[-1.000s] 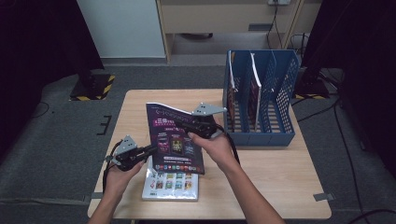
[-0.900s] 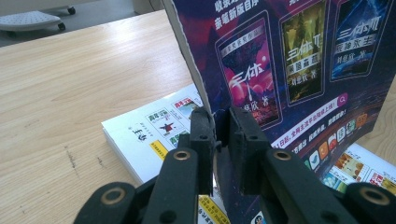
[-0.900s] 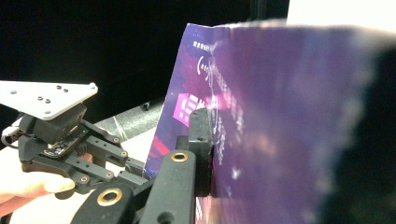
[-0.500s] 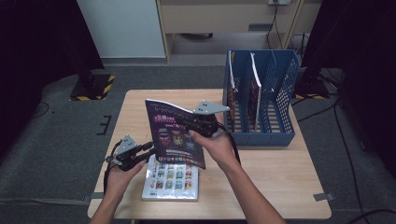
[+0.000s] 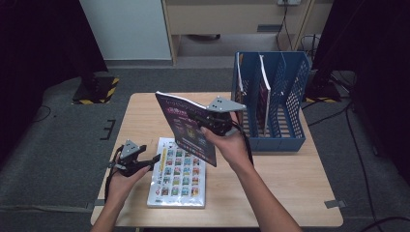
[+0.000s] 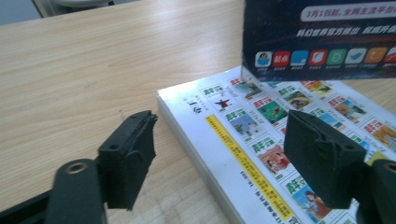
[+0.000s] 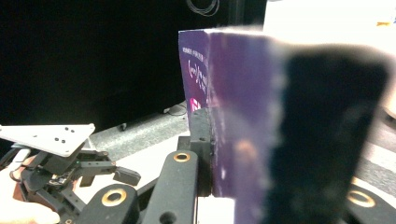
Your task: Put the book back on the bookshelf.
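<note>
My right gripper (image 5: pixel 212 121) is shut on the edge of a purple magazine (image 5: pixel 186 128) and holds it upright, tilted, above the table. In the right gripper view the magazine (image 7: pixel 233 93) stands clamped between the jaws. A white magazine (image 5: pixel 179 179) with a grid of small pictures lies flat below it. My left gripper (image 5: pixel 153 159) hovers at the white magazine's left edge. Its jaws have just been opening, and in the left gripper view (image 6: pixel 222 123) they straddle the corner of the white magazine (image 6: pixel 261 140) without pressing it.
A blue file rack (image 5: pixel 290 96) stands at the back right of the wooden table (image 5: pixel 290 183), with two magazines upright in its left slots. Bare wood lies to the left and at the front right.
The left gripper's jaws have opened wide. The right hand has lifted the purple magazine a little higher.
</note>
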`<state>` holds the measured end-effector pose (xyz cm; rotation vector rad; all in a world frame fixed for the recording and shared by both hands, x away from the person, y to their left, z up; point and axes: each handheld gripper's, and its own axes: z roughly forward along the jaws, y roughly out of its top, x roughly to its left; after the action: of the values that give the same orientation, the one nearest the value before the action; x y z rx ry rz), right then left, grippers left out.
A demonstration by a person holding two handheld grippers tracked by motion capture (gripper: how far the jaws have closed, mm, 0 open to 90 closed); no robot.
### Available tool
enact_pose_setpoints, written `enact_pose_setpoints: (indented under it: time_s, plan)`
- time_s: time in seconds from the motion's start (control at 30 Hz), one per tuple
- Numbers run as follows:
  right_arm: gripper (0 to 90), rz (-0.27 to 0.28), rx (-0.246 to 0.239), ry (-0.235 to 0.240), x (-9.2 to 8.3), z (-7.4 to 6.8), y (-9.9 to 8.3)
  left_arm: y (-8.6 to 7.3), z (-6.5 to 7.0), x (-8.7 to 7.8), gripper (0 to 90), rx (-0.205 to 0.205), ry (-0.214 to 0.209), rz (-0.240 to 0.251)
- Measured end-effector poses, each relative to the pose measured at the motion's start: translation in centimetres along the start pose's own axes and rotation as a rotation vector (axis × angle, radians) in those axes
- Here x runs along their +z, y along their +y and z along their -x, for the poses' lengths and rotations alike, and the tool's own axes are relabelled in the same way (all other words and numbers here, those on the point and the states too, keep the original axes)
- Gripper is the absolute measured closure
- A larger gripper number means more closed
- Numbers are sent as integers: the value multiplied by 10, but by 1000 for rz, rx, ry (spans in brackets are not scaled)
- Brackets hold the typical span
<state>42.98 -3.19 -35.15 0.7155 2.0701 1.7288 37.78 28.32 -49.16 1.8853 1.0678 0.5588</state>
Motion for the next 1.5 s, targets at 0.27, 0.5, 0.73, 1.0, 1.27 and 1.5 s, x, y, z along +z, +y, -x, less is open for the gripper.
enact_pose_setpoints:
  time_s: [0.27, 0.5, 0.73, 1.0, 1.27, 1.5]
  plan:
    - [840, 9, 6, -12, -3, 4, 1, -2, -5, 2, 126, -40, 21, -23]
    - [840, 19, 9, -27, -8, 7, 3, -7, -13, 3, 63, -64, 51, -57]
    - [839, 31, 10, -35, -14, 6, 6, -12, -20, 3, 57, -62, 84, -94]
    - [839, 42, 9, -35, -19, 5, 8, -19, -31, 2, 57, -88, 135, -120]
    - [839, 42, 5, -36, -25, 3, 8, -25, -38, 4, 58, -115, 173, -161]
    - [839, 48, 10, -45, -32, 5, 6, -31, -40, 8, 58, -111, 186, -204]
